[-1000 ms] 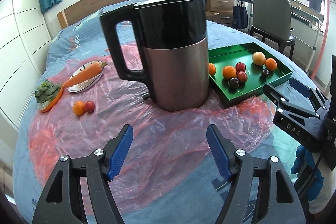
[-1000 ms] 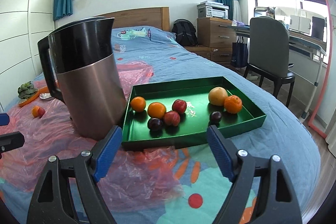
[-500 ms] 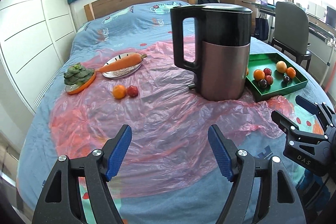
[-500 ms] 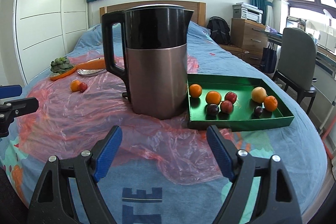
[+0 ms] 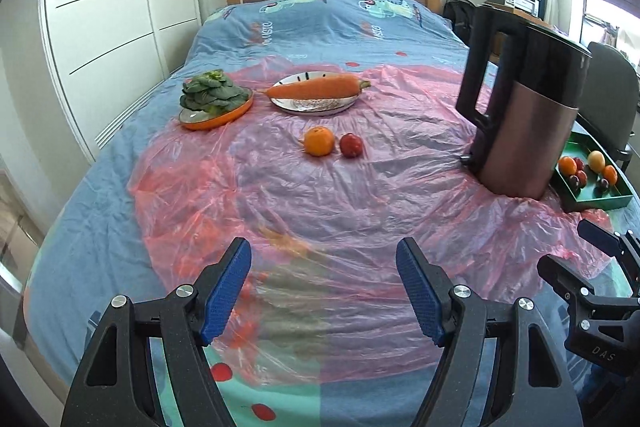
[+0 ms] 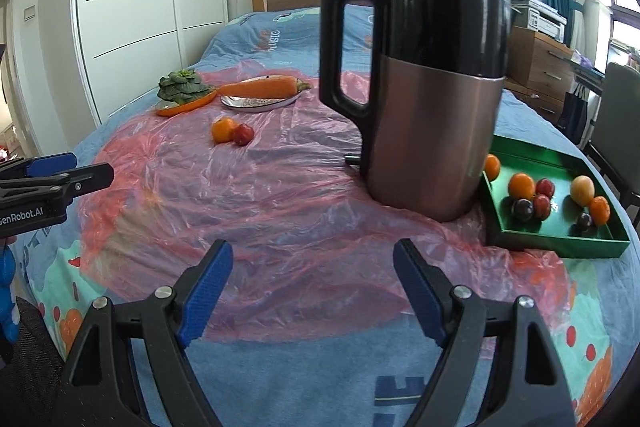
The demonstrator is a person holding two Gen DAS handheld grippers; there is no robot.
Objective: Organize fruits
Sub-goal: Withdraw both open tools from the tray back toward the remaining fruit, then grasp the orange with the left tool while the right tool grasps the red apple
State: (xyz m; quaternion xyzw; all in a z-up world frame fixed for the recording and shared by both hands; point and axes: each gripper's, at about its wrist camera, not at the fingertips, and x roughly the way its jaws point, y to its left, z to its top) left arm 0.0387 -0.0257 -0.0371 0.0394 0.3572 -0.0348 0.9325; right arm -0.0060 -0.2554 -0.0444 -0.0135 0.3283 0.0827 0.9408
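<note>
An orange (image 5: 319,141) and a red plum (image 5: 351,145) lie side by side on the pink plastic sheet (image 5: 320,195), well ahead of my left gripper (image 5: 324,291), which is open and empty. They also show in the right wrist view as the orange (image 6: 223,129) and the plum (image 6: 243,134). A green tray (image 6: 560,247) with several oranges and plums sits at the right, behind the kettle. My right gripper (image 6: 308,291) is open and empty, low over the bed's near edge.
A tall black and copper kettle (image 6: 432,99) stands between the loose fruit and the tray. A carrot on a silver plate (image 5: 316,95) and greens on an orange dish (image 5: 216,103) lie further back. A chair (image 6: 616,131) stands right of the bed.
Both grippers have pulled back and swung left; the kettle and tray have shifted right in view, and the loose orange and plum now lie ahead of the left gripper. Both stayed open.
</note>
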